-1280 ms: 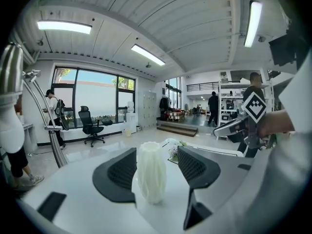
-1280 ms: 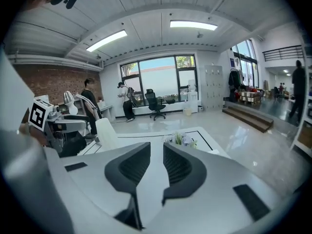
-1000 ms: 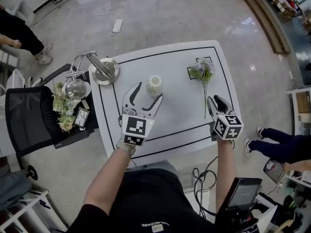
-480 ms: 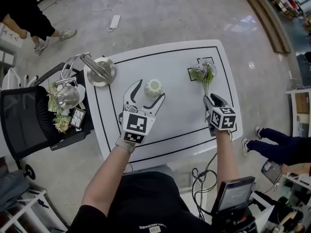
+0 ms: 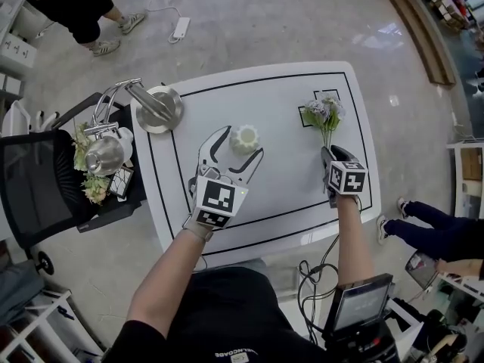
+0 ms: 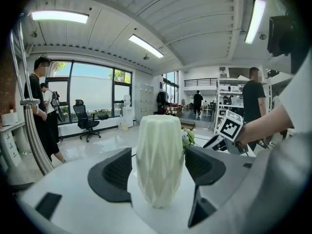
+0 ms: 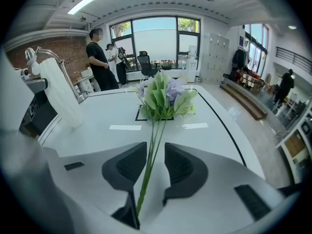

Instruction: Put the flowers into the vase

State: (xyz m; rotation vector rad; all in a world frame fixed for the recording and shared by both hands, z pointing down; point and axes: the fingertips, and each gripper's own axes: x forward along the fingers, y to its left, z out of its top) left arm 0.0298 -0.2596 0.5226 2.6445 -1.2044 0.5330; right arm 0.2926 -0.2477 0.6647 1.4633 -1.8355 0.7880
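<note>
A pale ribbed vase [image 5: 243, 138] stands upright on the white table [image 5: 280, 89]. My left gripper [image 5: 236, 144] is open, with a jaw on each side of the vase [image 6: 160, 157] and a thin gap at each pad. A bunch of flowers [image 5: 324, 112] with white and lilac heads lies at the table's right. My right gripper [image 5: 335, 154] straddles their green stems [image 7: 148, 169]. Its jaws are closing, and the pads stand a little off the stems. The flower heads [image 7: 163, 94] lie beyond the right gripper [image 7: 155, 162].
A round metal base with a slanted bar [image 5: 159, 108] stands at the table's far left corner. A black cart [image 5: 45, 195] left of the table carries a metal pot [image 5: 104, 156] and more flowers [image 5: 87, 169]. People stand at top left [image 5: 76, 6] and at right [image 5: 439, 229].
My right gripper has come down and forward over the flower stems. My left gripper has slid forward so that the vase sits deeper between its jaws.
</note>
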